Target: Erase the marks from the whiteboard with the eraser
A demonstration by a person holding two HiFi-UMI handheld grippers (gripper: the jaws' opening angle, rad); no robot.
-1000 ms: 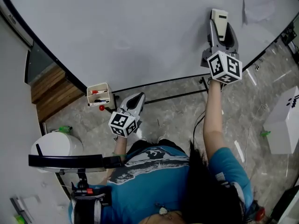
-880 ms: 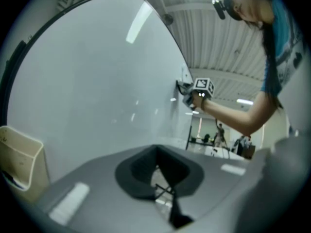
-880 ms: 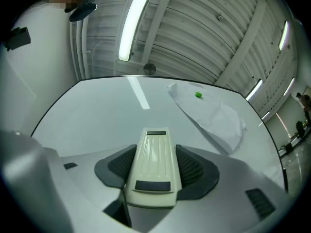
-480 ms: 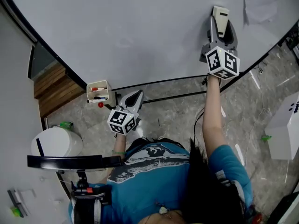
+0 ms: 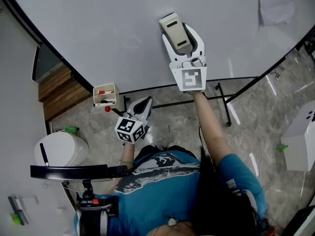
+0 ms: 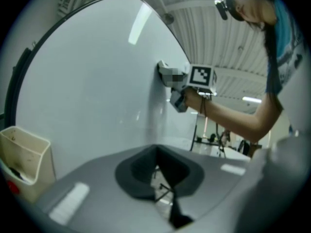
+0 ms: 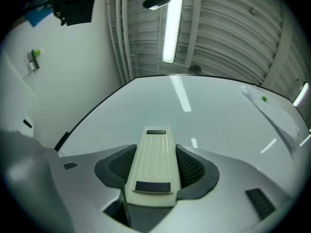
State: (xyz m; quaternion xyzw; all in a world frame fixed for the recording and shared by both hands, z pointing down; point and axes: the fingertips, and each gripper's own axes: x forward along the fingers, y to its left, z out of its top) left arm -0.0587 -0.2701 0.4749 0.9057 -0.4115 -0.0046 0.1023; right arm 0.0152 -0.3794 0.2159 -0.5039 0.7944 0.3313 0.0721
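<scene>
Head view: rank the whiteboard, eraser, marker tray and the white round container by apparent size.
1. large white whiteboard
2. white round container
3. cream plastic eraser and beige marker tray look alike; unranked.

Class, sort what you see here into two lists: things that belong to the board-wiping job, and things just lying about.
Belongs to the job:
whiteboard
eraser
right gripper, shut on the eraser

Just lying about:
left gripper, shut, holding nothing
cream marker box
round white container
paper sheet on the board
</scene>
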